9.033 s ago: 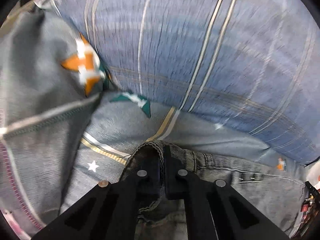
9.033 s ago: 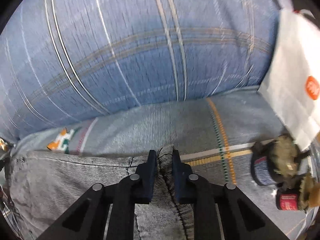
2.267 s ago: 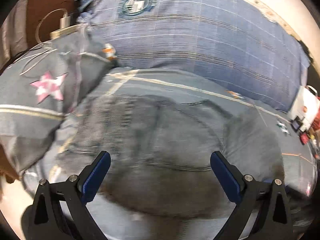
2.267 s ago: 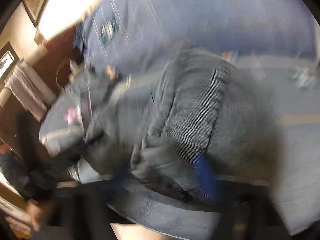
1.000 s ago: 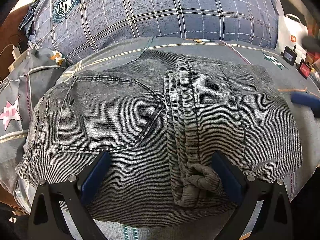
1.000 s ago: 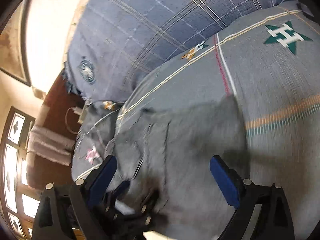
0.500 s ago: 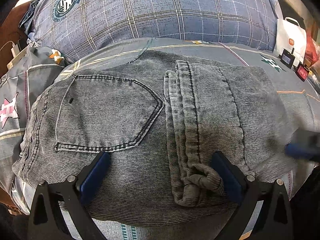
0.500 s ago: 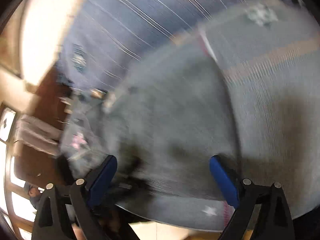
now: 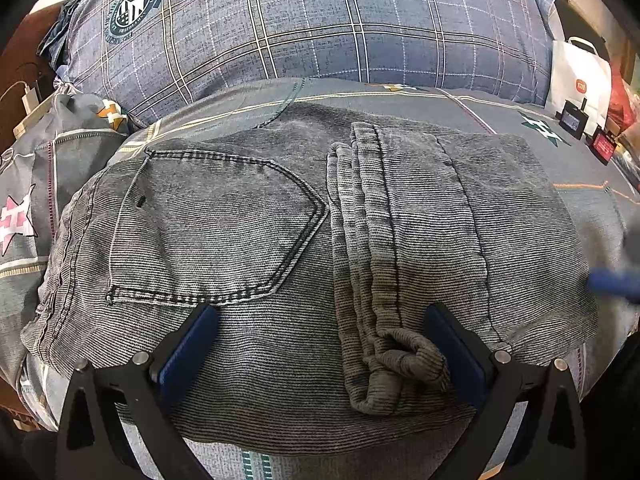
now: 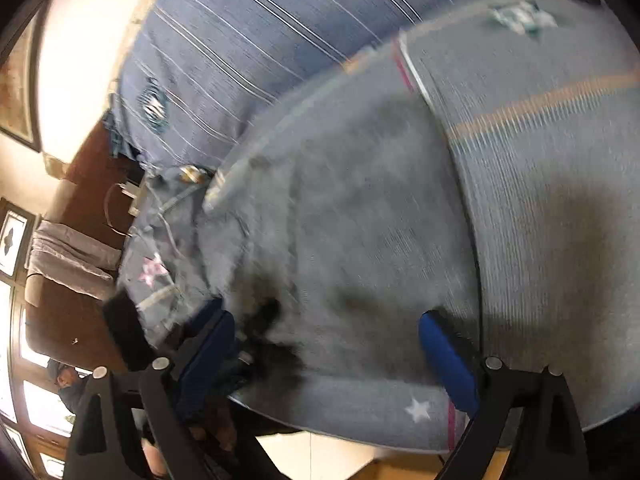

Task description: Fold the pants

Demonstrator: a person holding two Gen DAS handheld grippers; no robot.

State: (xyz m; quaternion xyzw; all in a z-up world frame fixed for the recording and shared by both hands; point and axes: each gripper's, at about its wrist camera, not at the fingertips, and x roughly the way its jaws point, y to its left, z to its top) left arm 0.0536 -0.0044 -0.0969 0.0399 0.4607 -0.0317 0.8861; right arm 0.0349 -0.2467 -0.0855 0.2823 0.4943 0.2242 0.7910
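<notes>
Grey washed jeans [image 9: 248, 232] lie folded into a compact stack on the bed, back pocket up on the left, the leg hems [image 9: 376, 264] laid over the middle. My left gripper [image 9: 320, 344] is open and empty, hovering at the stack's near edge. My right gripper [image 10: 324, 344] is open and empty; its view is blurred and tilted, with the jeans [image 10: 344, 240] ahead of it. A blue pad of the right gripper [image 9: 612, 280] shows at the right edge of the left wrist view.
A big blue plaid pillow [image 9: 312, 28] lies behind the jeans. A grey star-print pillow [image 9: 36, 184] is at left. A white paper bag [image 9: 580, 76] and small boxes [image 9: 600, 144] stand at far right. The bed's front edge [image 10: 360, 440] is near.
The left gripper has stayed still over the folded jeans. The right gripper keeps swinging beside the stack's right side, its view blurred.
</notes>
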